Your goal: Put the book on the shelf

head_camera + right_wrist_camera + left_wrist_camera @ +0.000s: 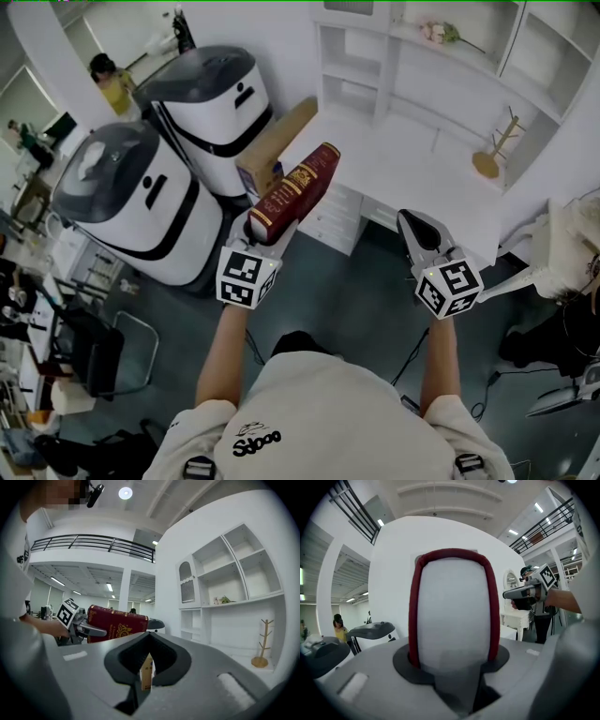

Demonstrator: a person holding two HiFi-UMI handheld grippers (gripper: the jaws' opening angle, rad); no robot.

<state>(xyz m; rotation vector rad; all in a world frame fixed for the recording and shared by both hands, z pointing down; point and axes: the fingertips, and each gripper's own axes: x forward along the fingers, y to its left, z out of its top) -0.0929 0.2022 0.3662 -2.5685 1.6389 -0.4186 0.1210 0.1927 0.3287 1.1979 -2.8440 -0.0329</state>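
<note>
Forearms reach forward from a pale T-shirt, each hand on a grey plastic gripper capped with a marker cube. The left gripper (260,228) has its fingers clamped on the lower end of the book (298,190), a thick hardback with a dark red cover, gold ornament and a rounded spine. The book slants up and away, its white page block facing that gripper's camera. The right gripper (411,223) is well apart to the right, its dark pads drawn together to a thin slit with nothing in them. Below both lies a band of smooth dark floor (361,300). Beyond, the book's far end is near the left corner of a white desk (412,155), whose flat top carries a small wooden stand (492,150) at the right. A brown cardboard box (277,145) stands just left of the book, beside two rounded white machines (141,211) with grey lids. Farthest, open-fronted, square-edged white shelves (450,70) rise behind the desk
</note>
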